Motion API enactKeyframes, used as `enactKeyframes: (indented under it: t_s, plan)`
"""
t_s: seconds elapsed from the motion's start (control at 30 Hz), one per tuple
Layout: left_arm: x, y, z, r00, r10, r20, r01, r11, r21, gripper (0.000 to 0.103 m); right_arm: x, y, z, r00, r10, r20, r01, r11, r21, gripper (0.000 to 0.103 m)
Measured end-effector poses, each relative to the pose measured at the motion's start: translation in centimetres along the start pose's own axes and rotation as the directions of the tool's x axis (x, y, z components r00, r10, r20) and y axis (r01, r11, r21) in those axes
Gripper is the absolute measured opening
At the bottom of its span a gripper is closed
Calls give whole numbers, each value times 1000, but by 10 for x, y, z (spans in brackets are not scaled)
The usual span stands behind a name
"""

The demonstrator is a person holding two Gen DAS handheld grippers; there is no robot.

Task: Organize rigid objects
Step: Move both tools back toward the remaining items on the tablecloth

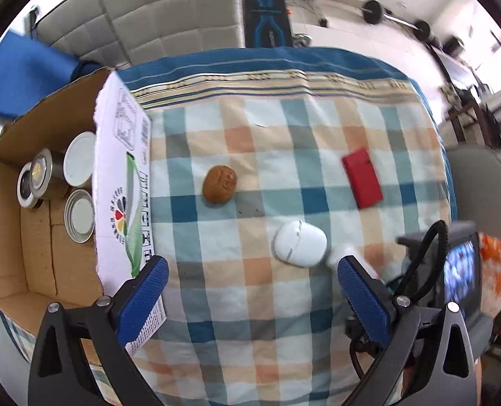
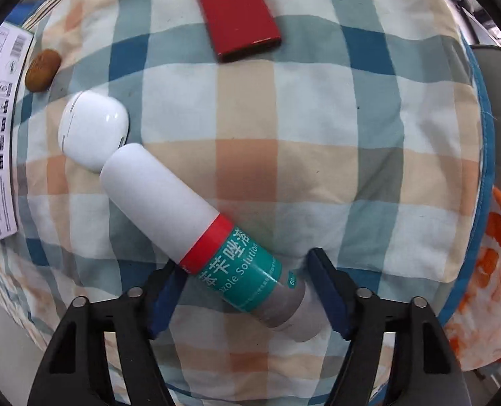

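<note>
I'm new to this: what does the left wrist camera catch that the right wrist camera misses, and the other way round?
Only the left wrist view shows inside the cardboard box, where round tins sit, and the open left gripper. Only the right wrist view shows the whole spray bottle, lying between the open right gripper fingers. Both show the checked cloth, red case, white earbud case and brown stone.

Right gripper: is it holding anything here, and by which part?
Nothing held yet. The right gripper is open, straddling the spray bottle at its teal-labelled lower body, with gaps either side. The left gripper is open and empty.
</note>
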State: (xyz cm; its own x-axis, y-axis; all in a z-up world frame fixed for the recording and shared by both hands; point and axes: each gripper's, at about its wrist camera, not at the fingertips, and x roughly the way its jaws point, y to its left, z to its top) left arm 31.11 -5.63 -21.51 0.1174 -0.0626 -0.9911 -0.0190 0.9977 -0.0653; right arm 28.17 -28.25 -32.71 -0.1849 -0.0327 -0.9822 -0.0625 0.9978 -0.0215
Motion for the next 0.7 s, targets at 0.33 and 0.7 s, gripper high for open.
enactKeyframes:
  t_s: [0.33, 0.7]
  plan:
    - [31, 22, 16, 993, -104, -55, 85, 959, -270, 103, -30, -78, 12, 989, 124, 84, -145, 931, 334, 36]
    - [107, -22, 14, 968, -102, -230, 48, 972, -229, 79, -32, -95, 34, 978, 197, 66, -208, 920, 332, 36]
